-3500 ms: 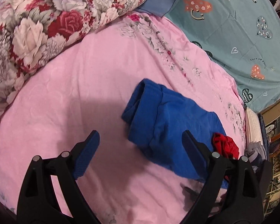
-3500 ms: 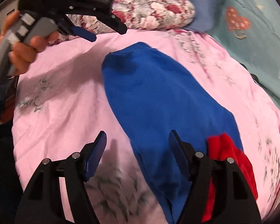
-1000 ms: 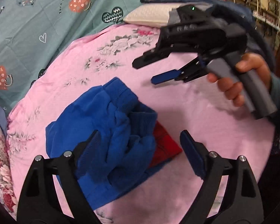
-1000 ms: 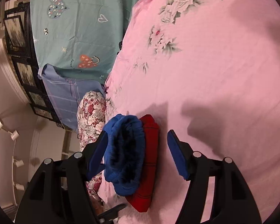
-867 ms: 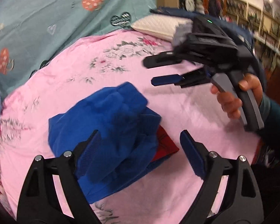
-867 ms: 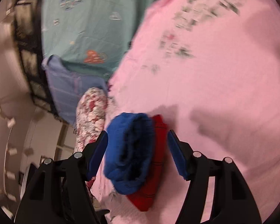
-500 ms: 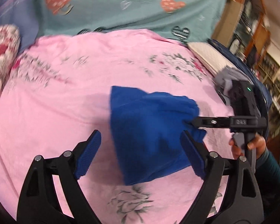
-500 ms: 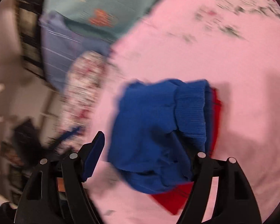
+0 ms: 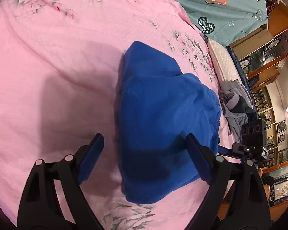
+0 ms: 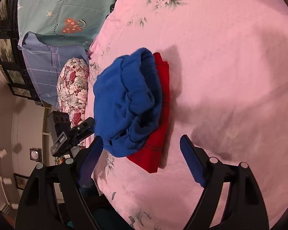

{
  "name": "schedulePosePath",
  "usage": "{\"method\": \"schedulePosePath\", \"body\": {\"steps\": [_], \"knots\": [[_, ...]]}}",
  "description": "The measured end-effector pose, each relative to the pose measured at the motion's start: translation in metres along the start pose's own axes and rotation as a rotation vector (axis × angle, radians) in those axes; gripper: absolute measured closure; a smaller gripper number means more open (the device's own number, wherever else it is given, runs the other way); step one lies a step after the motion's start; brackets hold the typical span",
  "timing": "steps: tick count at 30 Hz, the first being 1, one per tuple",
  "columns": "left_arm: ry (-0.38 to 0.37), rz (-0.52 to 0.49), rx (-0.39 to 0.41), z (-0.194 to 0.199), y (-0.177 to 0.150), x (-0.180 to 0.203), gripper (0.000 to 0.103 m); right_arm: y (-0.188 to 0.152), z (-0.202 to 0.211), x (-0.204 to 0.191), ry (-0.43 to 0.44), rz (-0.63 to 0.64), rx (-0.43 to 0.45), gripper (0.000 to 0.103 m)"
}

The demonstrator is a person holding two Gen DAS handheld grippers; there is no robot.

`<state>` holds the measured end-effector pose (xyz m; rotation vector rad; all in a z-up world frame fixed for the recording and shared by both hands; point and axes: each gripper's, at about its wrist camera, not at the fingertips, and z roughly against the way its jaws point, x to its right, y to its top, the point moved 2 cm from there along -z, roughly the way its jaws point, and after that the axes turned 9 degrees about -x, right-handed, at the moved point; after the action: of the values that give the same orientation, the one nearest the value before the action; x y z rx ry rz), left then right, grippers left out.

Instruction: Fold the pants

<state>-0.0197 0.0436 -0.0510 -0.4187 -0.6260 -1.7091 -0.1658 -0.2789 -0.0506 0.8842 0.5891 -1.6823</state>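
The blue pants [image 9: 163, 118] lie folded in a thick bundle on the pink bedspread [image 9: 48, 57]. In the right wrist view the blue pants [image 10: 126, 99] rest on top of a folded red garment [image 10: 157, 134]. My left gripper [image 9: 144, 161] is open and empty, hovering over the near end of the bundle. My right gripper [image 10: 140, 163] is open and empty, just short of the red garment. The right gripper also shows at the bed's right edge in the left wrist view [image 9: 247, 149], and the left gripper shows at the left in the right wrist view [image 10: 71, 132].
A floral pillow [image 10: 73, 88] and a teal printed sheet [image 10: 63, 5] lie at the head of the bed. Grey and dark clothes [image 9: 234, 103] are piled at the bed's right edge, beside wooden shelves [image 9: 268, 44].
The pants went from a long strip to a compact bundle on the red garment. Both grippers swung around the bed and now hover open near the bundle.
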Motion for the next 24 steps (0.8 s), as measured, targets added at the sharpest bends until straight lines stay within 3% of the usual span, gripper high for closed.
{"method": "schedulePosePath", "body": {"steps": [11, 18, 19, 21, 22, 23, 24], "knots": [[-0.062, -0.010, -0.050, -0.021, 0.009, 0.004, 0.014, 0.016, -0.035, -0.009, -0.005, 0.000, -0.080, 0.018], [-0.081, -0.037, -0.051, -0.026, 0.011, 0.009, 0.008, 0.016, -0.045, -0.018, -0.023, 0.010, -0.070, 0.016], [-0.082, -0.049, -0.049, -0.027, 0.011, 0.012, 0.008, 0.016, -0.045, -0.018, -0.029, 0.023, -0.064, 0.021], [-0.078, -0.062, -0.046, -0.028, 0.011, 0.013, 0.008, 0.014, -0.046, -0.015, -0.035, 0.042, -0.060, 0.042], [-0.080, -0.064, -0.044, -0.028, 0.011, 0.013, 0.008, 0.014, -0.045, -0.008, -0.030, 0.031, -0.055, 0.058], [-0.093, -0.066, -0.041, -0.027, 0.010, 0.012, 0.008, 0.013, -0.043, -0.001, -0.020, 0.020, -0.048, 0.066], [-0.123, -0.063, -0.045, -0.027, 0.010, 0.011, 0.010, 0.012, -0.041, 0.003, -0.006, 0.028, -0.042, 0.068]]}}
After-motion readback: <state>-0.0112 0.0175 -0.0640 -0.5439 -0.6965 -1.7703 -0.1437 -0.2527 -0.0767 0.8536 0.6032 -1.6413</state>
